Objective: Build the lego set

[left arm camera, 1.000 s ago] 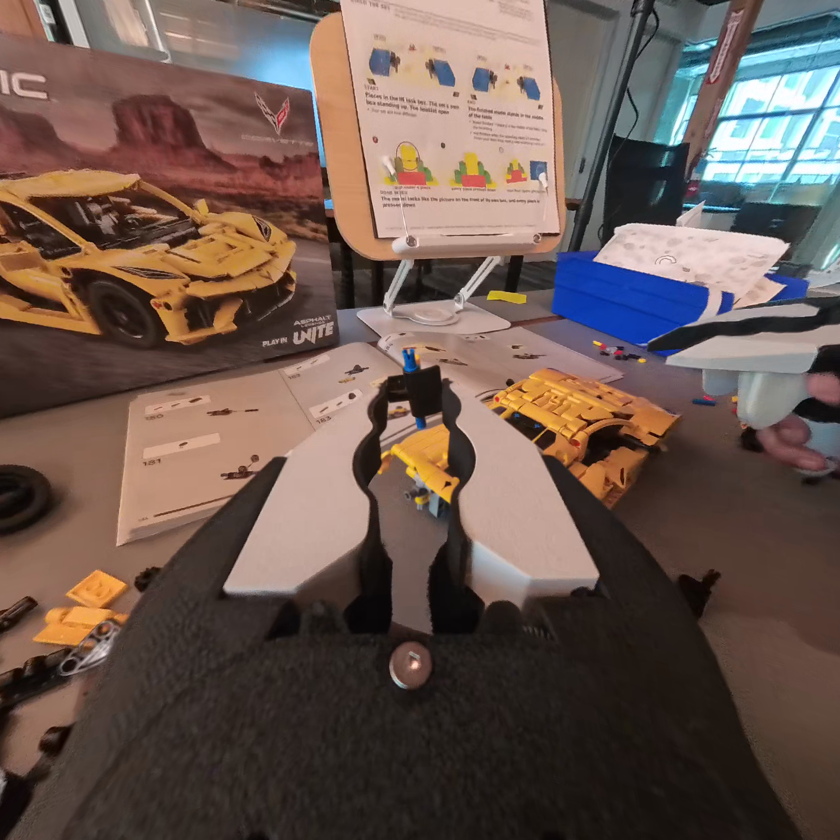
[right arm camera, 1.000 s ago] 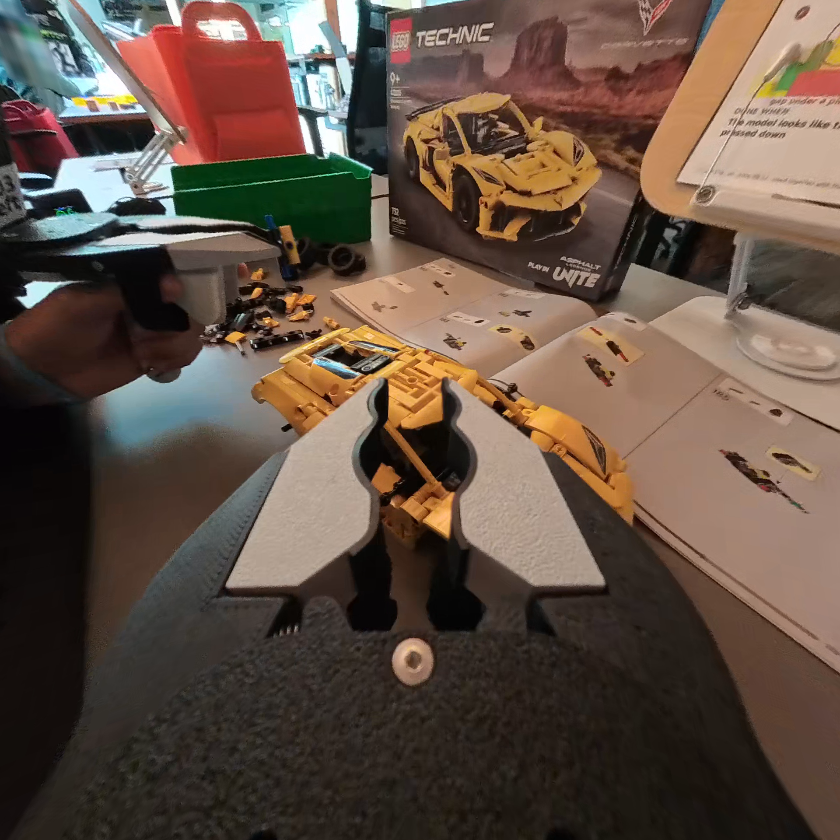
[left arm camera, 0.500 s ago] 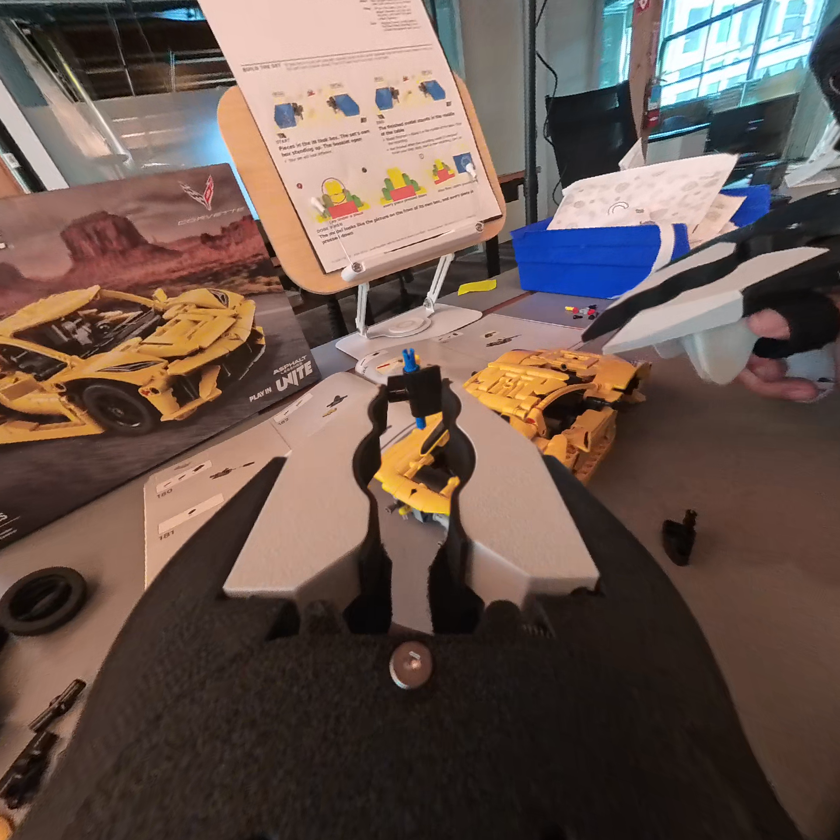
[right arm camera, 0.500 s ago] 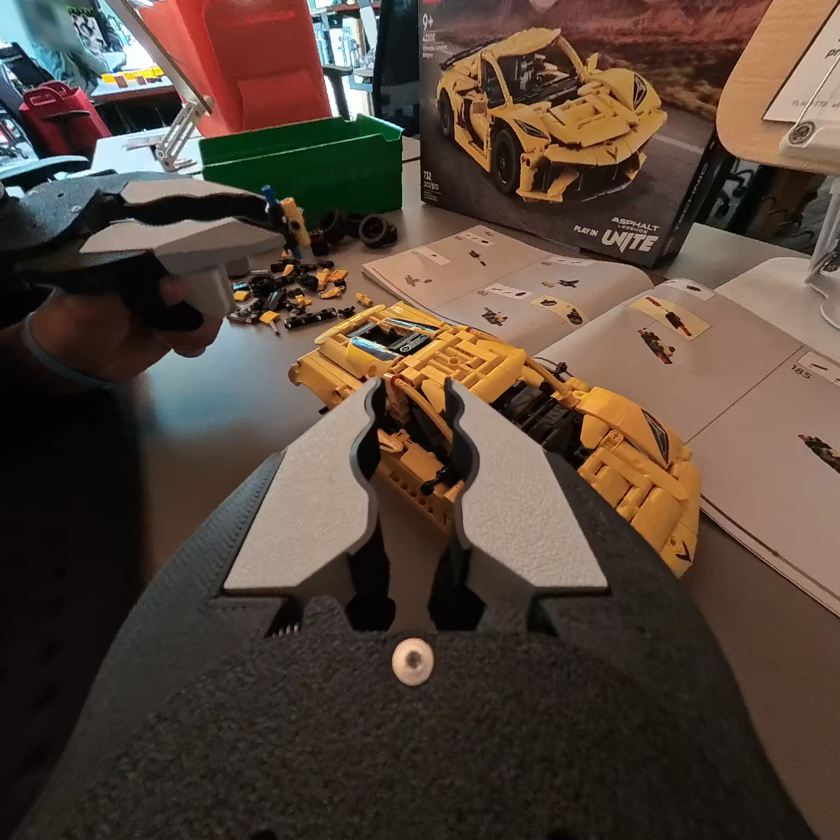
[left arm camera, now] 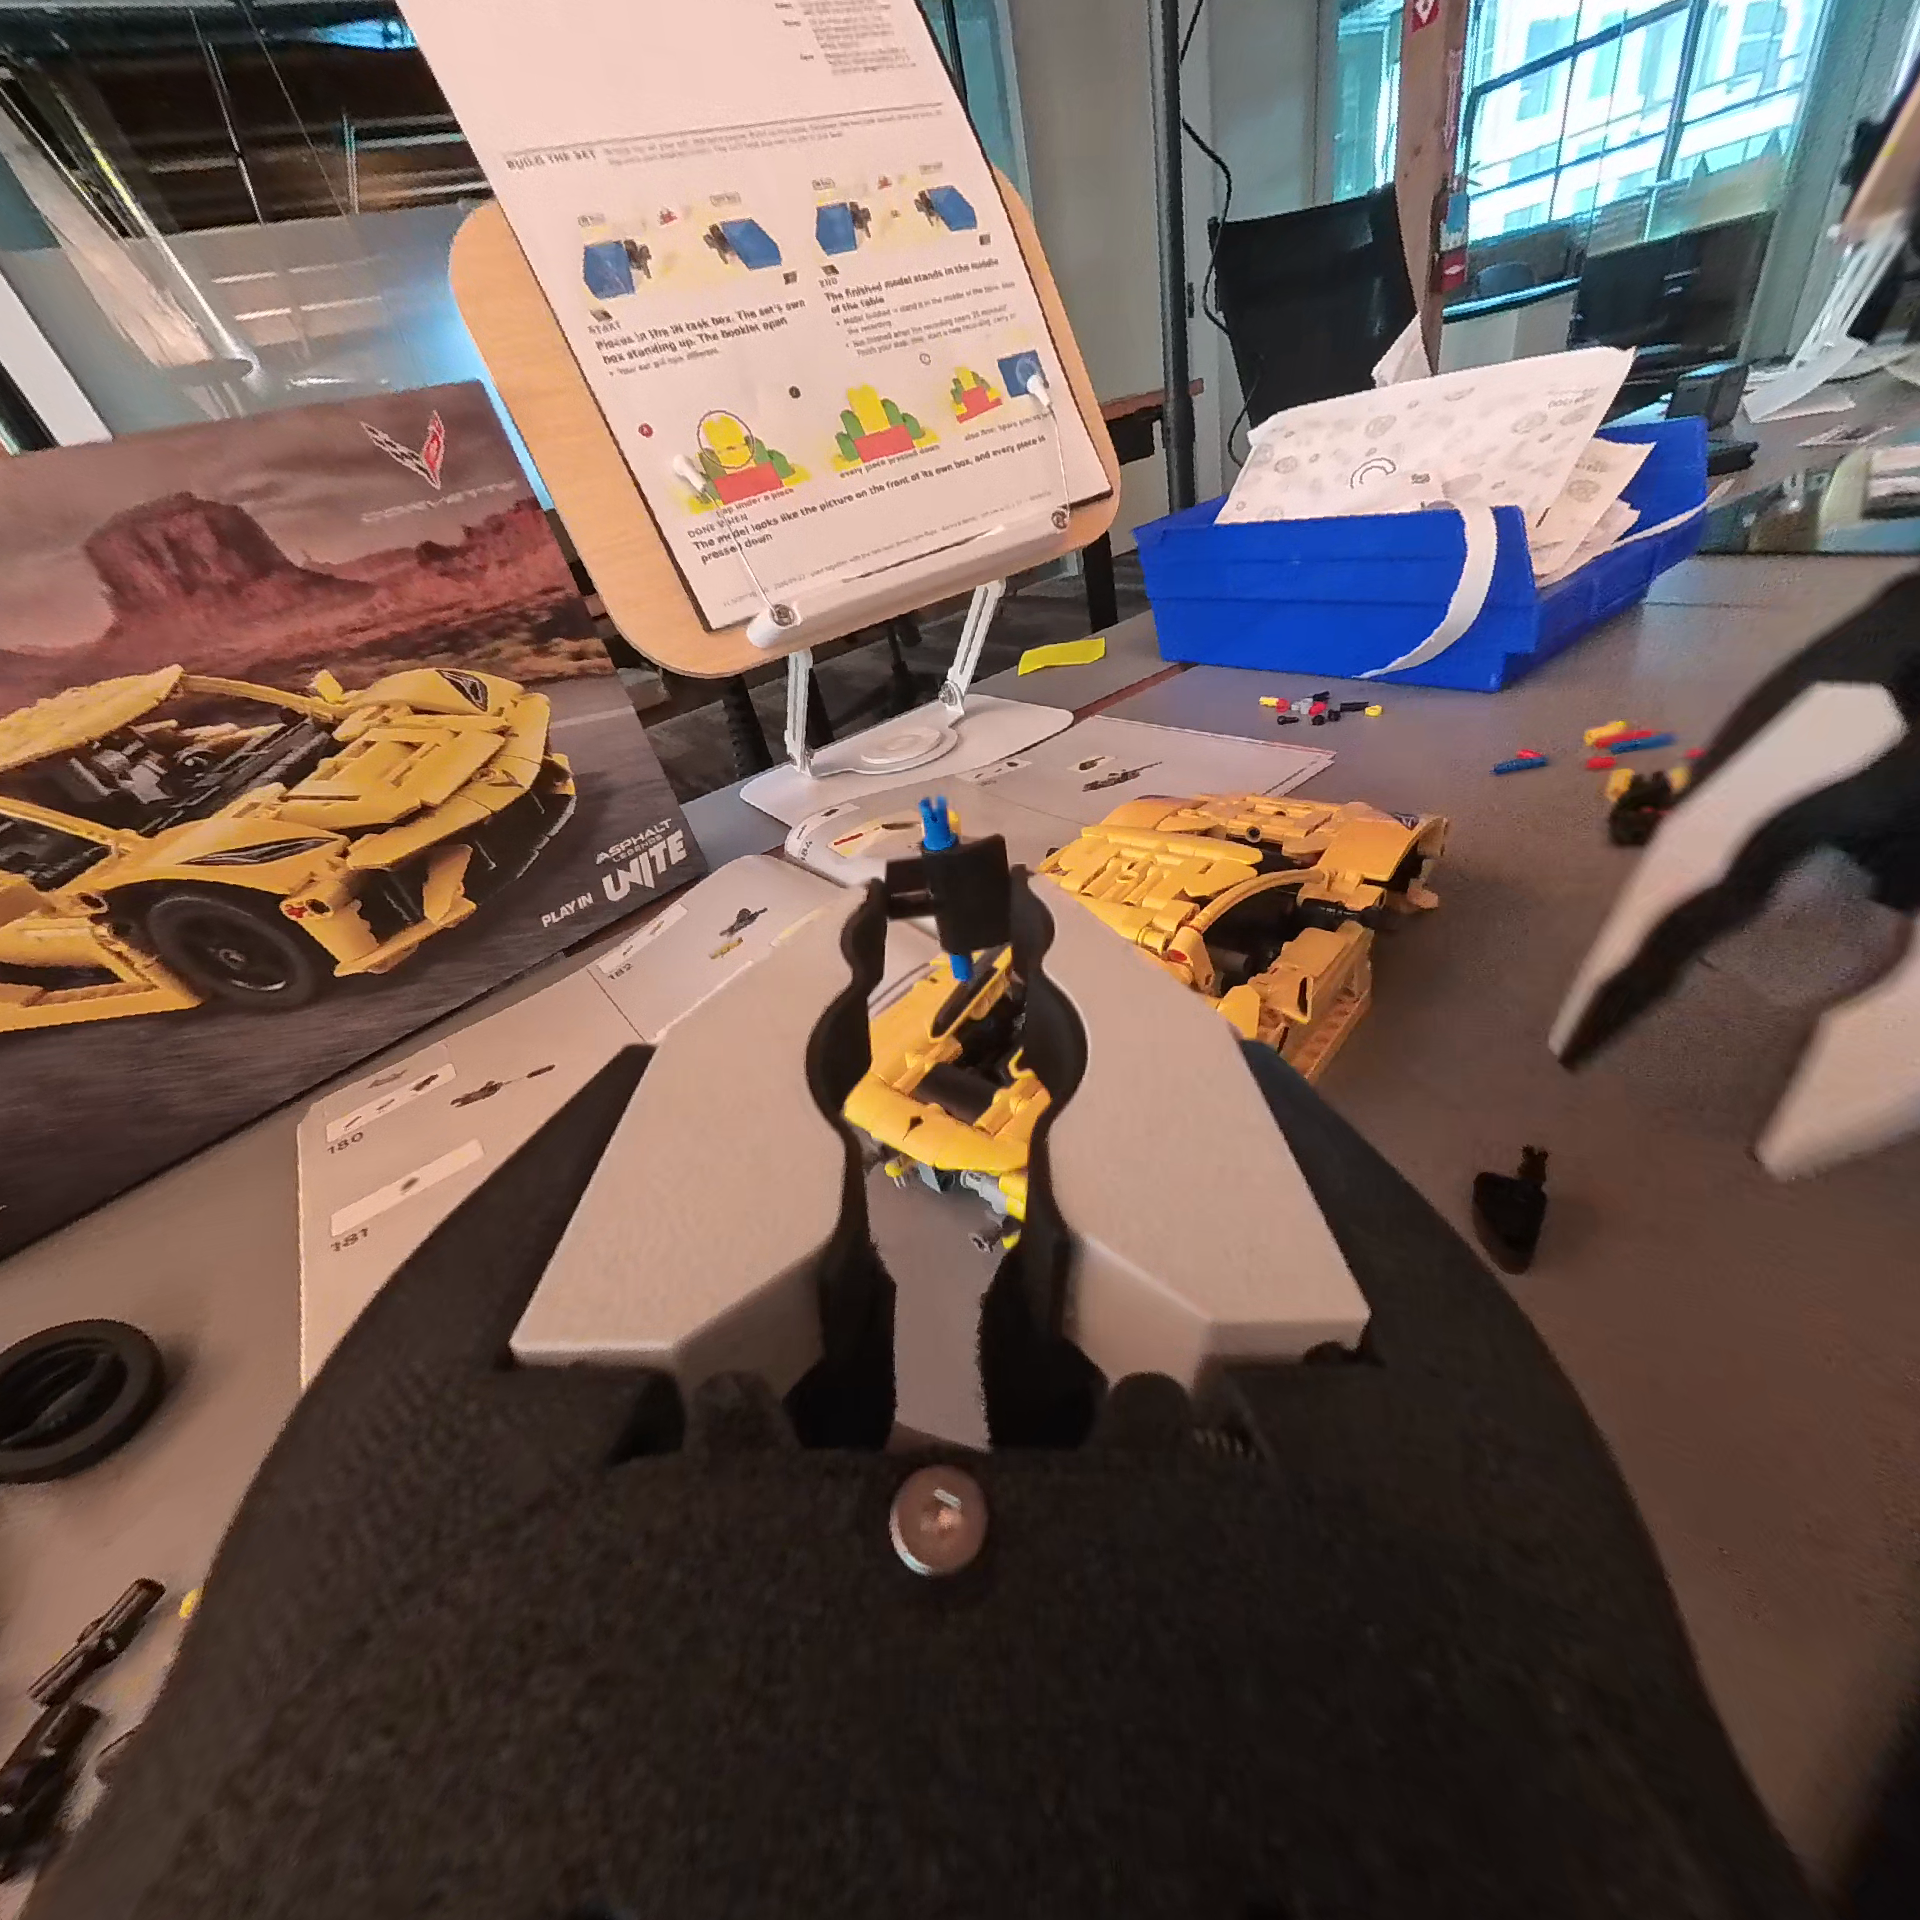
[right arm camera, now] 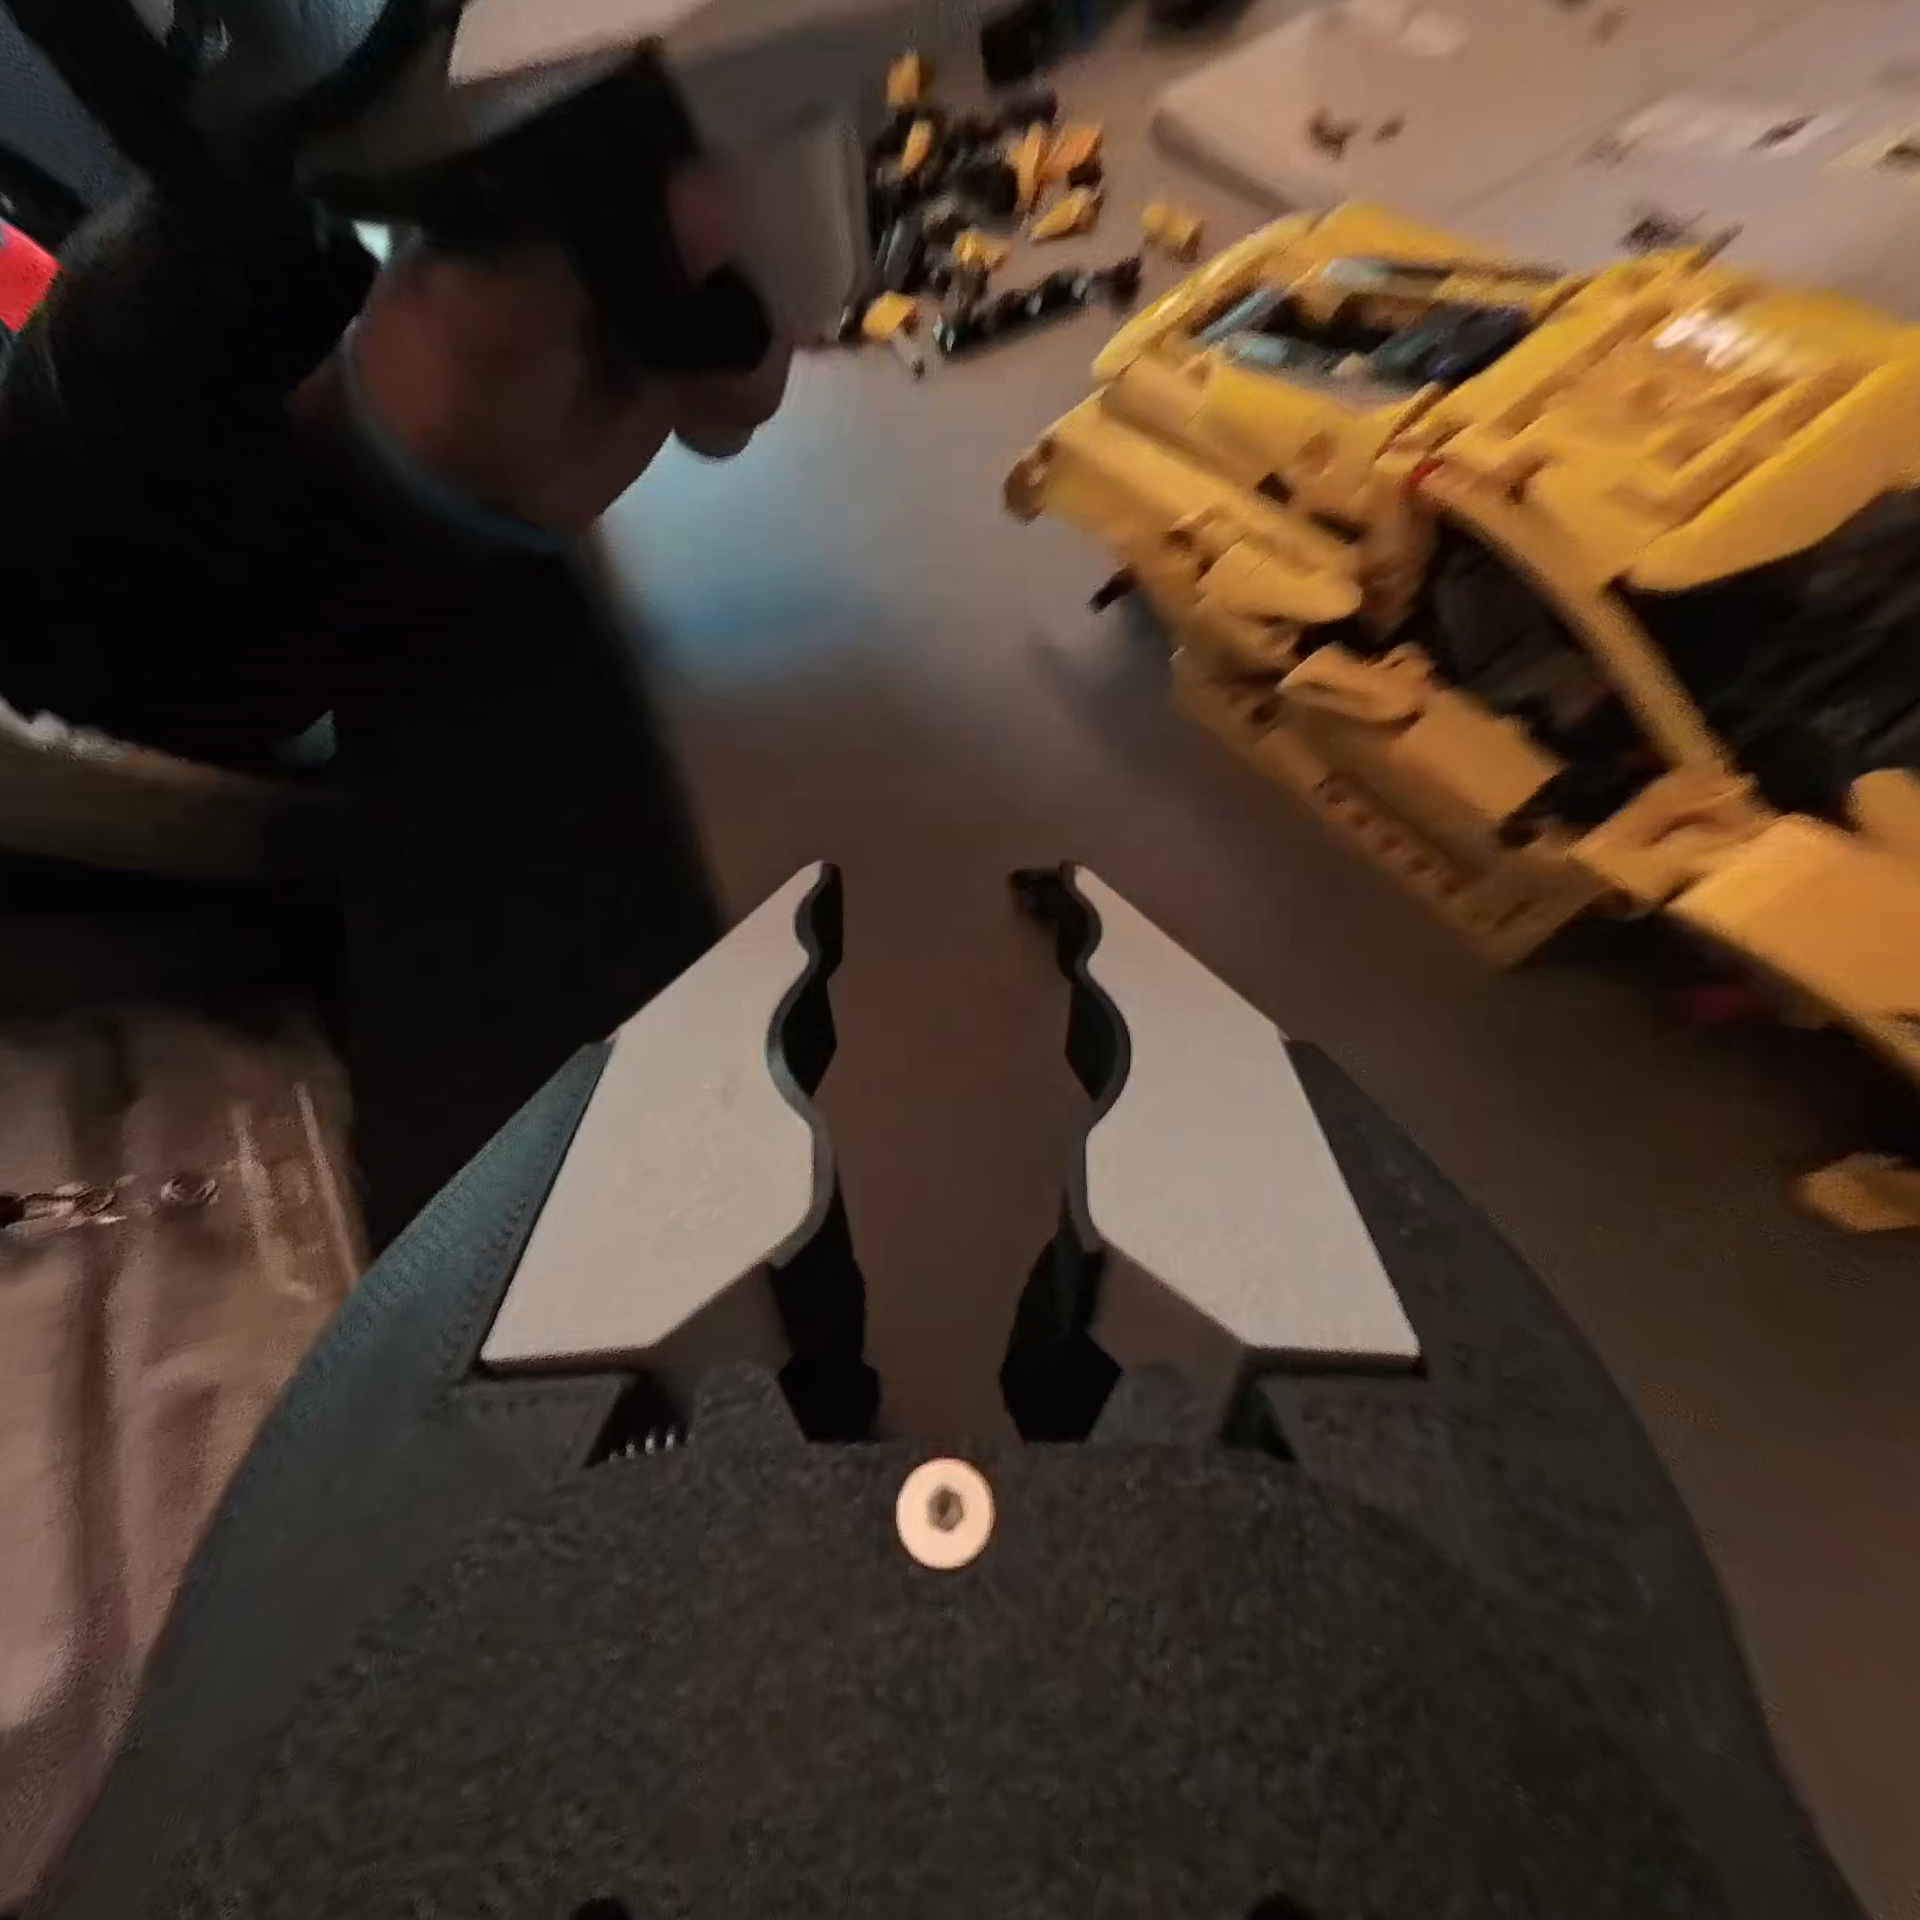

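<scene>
- One yellow lego car (left arm camera: 1226, 904), part-built, lies on the grey table (left arm camera: 1558, 1403) just beyond the left gripper's tips, partly over the open instruction booklet (left arm camera: 499, 1101).
- Left gripper (left arm camera: 951, 883): jaws nearly closed, pinching a small black piece with a blue pin (left arm camera: 961, 878) through it, held above the car's near end.
- Right gripper (right arm camera: 930, 883): jaws parted with a clear gap, nothing between them; pointed down at bare table to the left of the car. Its view is motion-blurred.
- Loose black piece (left arm camera: 1509, 1210) sits alone on the table, between the car and the right gripper as the left view shows it.
- Black tyre (left arm camera: 73, 1397) near the left edge; dark pins nearby.
- Small coloured parts (left arm camera: 1320, 709) scattered in front of the blue bin (left arm camera: 1351, 613), which holds printed sheets.
- Set box (left arm camera: 270, 748) stands at left, showing the yellow car.
- Wooden-backed stand (left arm camera: 790, 416) behind the booklet carries a printed sheet.
- Room beyond: office chairs, a pole, bright windows at right.
</scene>
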### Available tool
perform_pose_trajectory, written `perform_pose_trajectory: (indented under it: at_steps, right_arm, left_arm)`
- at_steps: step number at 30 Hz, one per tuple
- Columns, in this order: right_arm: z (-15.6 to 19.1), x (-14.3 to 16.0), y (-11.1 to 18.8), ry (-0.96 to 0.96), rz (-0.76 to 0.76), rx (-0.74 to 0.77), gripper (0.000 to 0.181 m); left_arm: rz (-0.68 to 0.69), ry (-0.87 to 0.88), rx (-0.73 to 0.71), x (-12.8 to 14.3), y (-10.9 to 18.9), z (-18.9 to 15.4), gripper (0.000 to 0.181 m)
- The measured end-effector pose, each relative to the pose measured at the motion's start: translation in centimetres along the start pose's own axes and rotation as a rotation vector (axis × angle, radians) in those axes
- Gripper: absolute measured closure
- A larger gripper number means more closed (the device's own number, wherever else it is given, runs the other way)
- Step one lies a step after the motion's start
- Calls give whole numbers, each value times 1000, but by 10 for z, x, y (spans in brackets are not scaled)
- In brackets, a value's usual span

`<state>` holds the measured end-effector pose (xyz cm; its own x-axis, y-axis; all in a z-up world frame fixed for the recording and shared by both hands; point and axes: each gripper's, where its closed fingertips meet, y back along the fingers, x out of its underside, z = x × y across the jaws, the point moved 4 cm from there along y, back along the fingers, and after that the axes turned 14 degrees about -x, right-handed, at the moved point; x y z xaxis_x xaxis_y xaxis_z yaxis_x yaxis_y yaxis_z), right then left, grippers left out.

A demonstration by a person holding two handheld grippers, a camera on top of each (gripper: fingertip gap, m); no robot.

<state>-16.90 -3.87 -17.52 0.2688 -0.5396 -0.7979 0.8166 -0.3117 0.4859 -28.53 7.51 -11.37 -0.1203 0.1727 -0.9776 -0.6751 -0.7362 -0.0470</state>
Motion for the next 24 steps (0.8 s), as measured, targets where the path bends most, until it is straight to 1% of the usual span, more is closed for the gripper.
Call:
perform_pose_trajectory:
  at_steps: [3,6,9,15,18,20,22,23,24]
  right_arm:
    - [11,9,-8,-33,37,43,140]
    - [-2,16,-13,-98,101,123,135]
    - [-7,19,-19,-162,97,99,131]
    - [-15,13,-27,-129,110,113,132]
    - [-21,12,-33,-114,164,117,132]
    - [-21,9,-31,-95,202,136,132]
    - [-19,5,-23,-83,214,170,138]
    - [-17,6,-19,-101,235,176,143]
    - [-14,7,-17,-126,255,173,144]
  left_arm:
    - [0,8,11,0,1,-2,158]
    - [-2,0,16,-1,3,-4,158]
    - [-3,-3,14,-1,4,-4,158]
    - [-13,11,4,-2,4,-2,158]
    - [-12,1,3,-2,4,-2,158]
    - [-13,1,2,-2,4,-2,158]
    - [-7,9,3,-1,4,-1,158]
    - [-8,13,2,-1,4,-1,158]
    - [-10,19,4,-2,4,-1,158]
